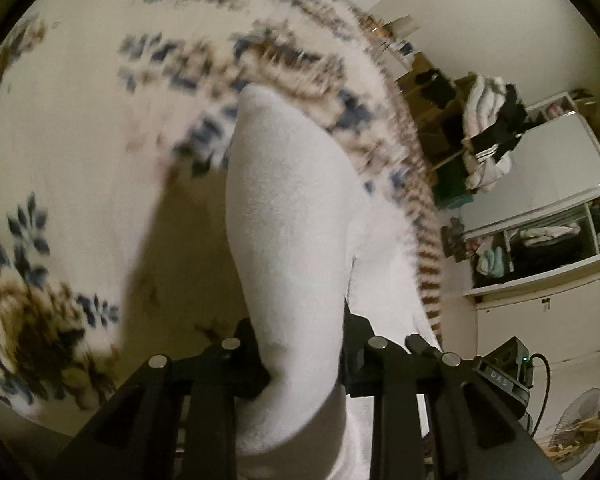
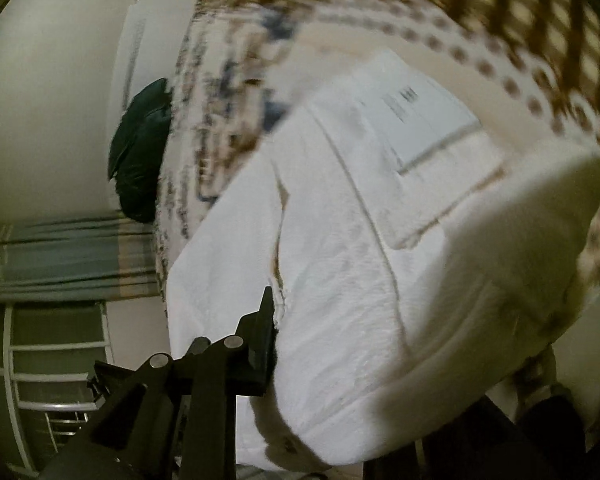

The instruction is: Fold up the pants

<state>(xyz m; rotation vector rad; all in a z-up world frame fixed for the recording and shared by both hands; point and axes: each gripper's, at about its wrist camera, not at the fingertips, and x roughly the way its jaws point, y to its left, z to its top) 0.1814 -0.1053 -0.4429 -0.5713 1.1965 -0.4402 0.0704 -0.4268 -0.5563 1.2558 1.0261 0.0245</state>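
The white pants [image 1: 292, 232] hang over a cream bedspread with blue and brown flowers [image 1: 68, 128]. My left gripper [image 1: 304, 360] is shut on a fold of the white fabric, which rises in a hump between the black fingers [image 1: 252, 356]. In the right wrist view the pants [image 2: 340, 260] fill the middle, with a seam and a white label [image 2: 424, 108] showing. My right gripper [image 2: 320, 320] is shut on the pants' edge; only its left finger [image 2: 262, 340] shows, the other is hidden under the cloth.
A shelf with piled clothes [image 1: 488, 136] and a white cabinet [image 1: 548, 240] stand to the right of the bed. A fan [image 1: 580, 428] sits low right. A dark pillow [image 2: 140, 152] lies at the bed's far side, by a striped curtain [image 2: 60, 256].
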